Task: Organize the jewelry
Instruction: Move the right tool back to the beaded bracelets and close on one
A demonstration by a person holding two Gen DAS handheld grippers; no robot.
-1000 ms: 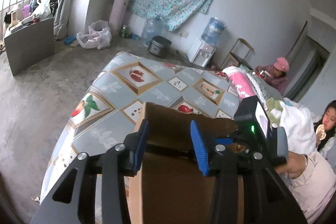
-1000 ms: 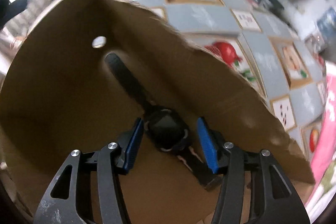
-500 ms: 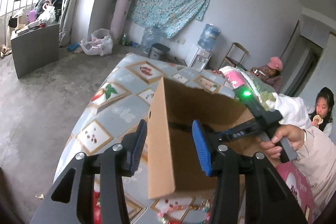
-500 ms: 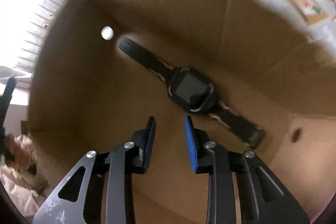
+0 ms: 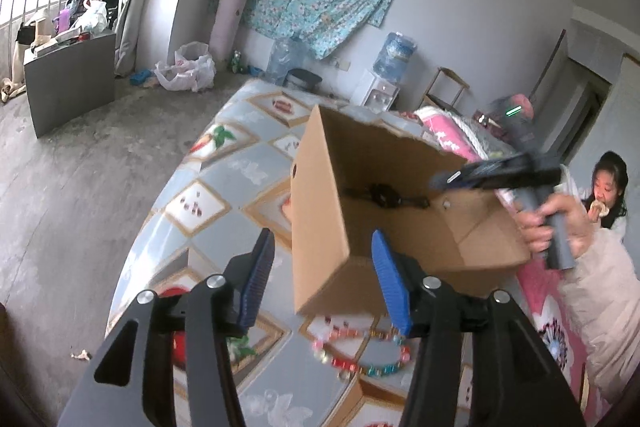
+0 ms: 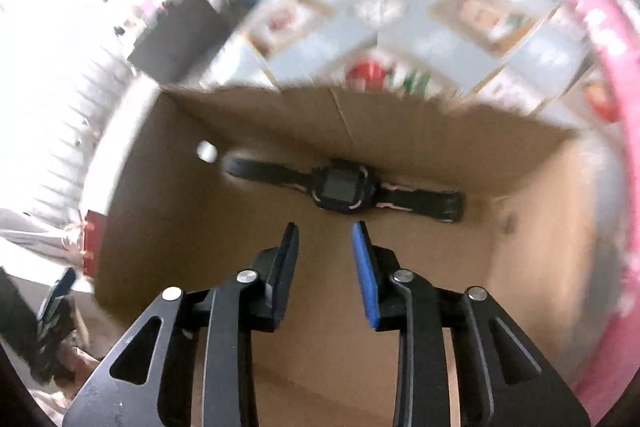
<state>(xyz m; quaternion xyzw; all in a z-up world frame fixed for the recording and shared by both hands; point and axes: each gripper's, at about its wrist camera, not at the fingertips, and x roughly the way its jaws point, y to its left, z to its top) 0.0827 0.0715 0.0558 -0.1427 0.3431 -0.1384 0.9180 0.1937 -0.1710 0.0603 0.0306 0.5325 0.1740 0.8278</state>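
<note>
An open cardboard box (image 5: 320,195) stands on the table's patterned cloth (image 5: 240,167). A black watch (image 6: 344,189) lies flat on the box floor (image 6: 532,247), also seen in the left wrist view as the watch (image 5: 384,195). My right gripper (image 6: 326,251) hangs above the box, short of the watch, jaws opening with nothing between them. In the left wrist view the right gripper (image 5: 452,179) is blurred over the box's far rim. My left gripper (image 5: 324,283) is in front of the box's near corner, jaws opening and holding nothing. A coloured bead necklace (image 5: 360,351) lies before the box.
Pink bedding (image 5: 440,139) borders the table's right side. A person (image 5: 608,187) sits at the far right, eating. The table's left edge (image 5: 152,219) drops to a concrete floor. A grey cabinet (image 5: 72,83) and a water dispenser (image 5: 380,91) stand farther back.
The right gripper let go of the watch, which now lies on the box floor, and rose. The left gripper drew back from the box, bringing the bead necklace into view.
</note>
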